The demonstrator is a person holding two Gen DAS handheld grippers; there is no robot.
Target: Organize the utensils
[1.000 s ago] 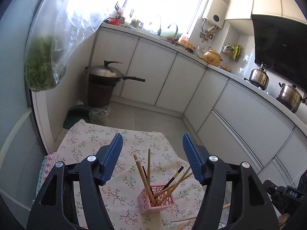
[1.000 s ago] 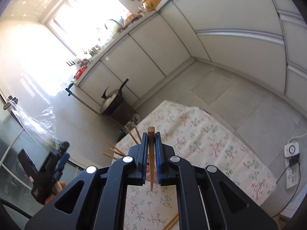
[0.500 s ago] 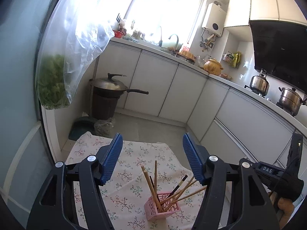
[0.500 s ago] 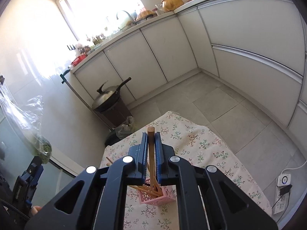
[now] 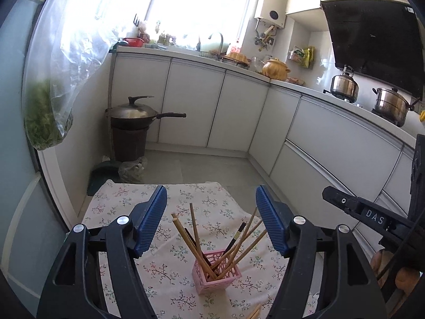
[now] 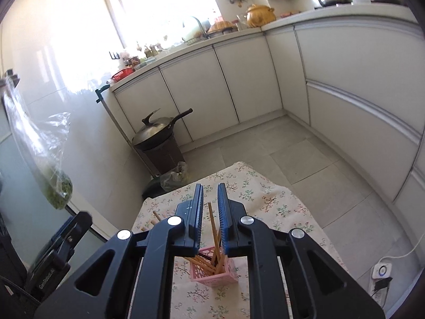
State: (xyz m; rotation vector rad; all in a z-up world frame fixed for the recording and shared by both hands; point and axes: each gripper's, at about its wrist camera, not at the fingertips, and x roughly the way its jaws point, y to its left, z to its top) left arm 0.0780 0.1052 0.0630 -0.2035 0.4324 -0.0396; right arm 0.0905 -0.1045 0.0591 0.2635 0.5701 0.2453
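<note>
The pink basket (image 5: 216, 271) stands on the flowered cloth (image 5: 127, 202) that covers the counter, low in the middle of the left wrist view, with a bundle of chopsticks (image 5: 196, 239) fanning out of it, most of them pale wood and one dark. A loose chopstick (image 5: 253, 313) lies on the cloth at the bottom edge of that frame, just in front of the basket.

The left claw (image 5: 211, 220) is wide apart and still opening, its blue pads (image 5: 151, 220) on either side of the chopstick tops with nothing between them.

In the right wrist view the right claw (image 6: 210, 218) sits directly above the basket (image 6: 212, 273). Its jaws are opening from a narrow gap, and one wooden chopstick (image 6: 213, 228) stands in that gap with its lower end down in the basket; the pads no longer appear to press on it.

A covered wok (image 5: 131, 113) rests on a dark bin in the upper left, beside the white cabinets.
</note>
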